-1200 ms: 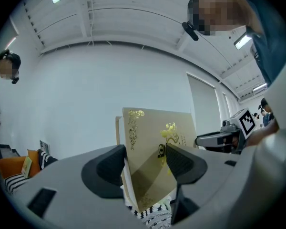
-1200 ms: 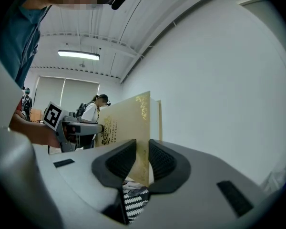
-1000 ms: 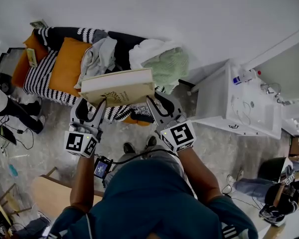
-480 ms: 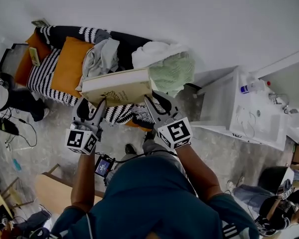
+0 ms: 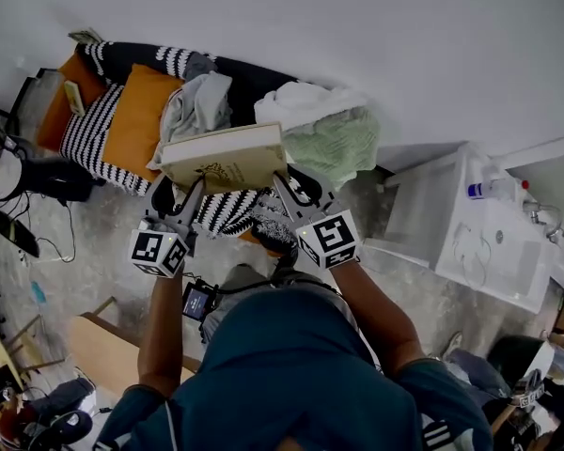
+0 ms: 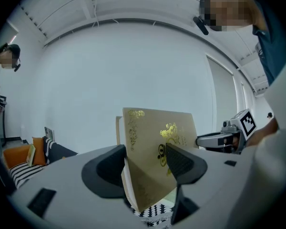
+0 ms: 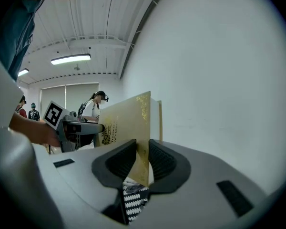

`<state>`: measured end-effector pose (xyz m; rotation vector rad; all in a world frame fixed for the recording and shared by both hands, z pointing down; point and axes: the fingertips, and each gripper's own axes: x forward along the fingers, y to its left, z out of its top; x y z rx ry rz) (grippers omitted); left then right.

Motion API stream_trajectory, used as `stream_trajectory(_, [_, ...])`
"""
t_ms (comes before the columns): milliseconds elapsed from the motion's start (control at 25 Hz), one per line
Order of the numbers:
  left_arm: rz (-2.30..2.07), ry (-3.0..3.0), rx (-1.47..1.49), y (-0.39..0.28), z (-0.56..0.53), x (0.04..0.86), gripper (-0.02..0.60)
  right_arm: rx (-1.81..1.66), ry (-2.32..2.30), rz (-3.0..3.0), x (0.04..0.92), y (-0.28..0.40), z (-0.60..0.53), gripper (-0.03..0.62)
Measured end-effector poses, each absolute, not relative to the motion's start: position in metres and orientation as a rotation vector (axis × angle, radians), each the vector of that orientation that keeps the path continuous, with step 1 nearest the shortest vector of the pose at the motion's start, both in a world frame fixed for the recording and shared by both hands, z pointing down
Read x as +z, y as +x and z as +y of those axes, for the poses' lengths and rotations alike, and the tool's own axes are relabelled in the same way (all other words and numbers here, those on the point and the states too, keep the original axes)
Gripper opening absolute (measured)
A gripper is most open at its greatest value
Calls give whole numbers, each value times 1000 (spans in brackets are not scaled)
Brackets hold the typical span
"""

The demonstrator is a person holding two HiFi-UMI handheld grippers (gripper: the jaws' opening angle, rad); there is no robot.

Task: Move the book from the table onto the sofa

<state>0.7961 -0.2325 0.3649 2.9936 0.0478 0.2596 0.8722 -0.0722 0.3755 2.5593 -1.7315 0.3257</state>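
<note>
Mock living room set inside a recording lab

In the head view, a striped sofa [image 5: 89,148] with orange cushions [image 5: 136,120] and heaped laundry [image 5: 315,130] stands at eleven o'clock, a white cabinet [image 5: 475,242] at three, and loose cables [image 5: 47,249] at nine. The right gripper view shows ceiling strip lights [image 7: 70,58] and a headset-wearing person [image 7: 93,108].

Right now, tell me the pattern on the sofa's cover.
Black-and-white stripes on the sofa cover; the head view shows it best.
</note>
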Motion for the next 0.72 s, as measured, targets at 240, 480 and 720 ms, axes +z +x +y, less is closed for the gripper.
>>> stream_trajectory(240, [79,2993,326,831,-247,395,270,380,2581,-1722,406,905,-83,89])
stream_trajectory(480, [112,2941,405,861,-268,439,270,490,2611,-1660,452,932,-104,91])
stream_trajectory(720, [140,2861,495,880,-302,497,270,638,2605,-1589,507,944,-135,91])
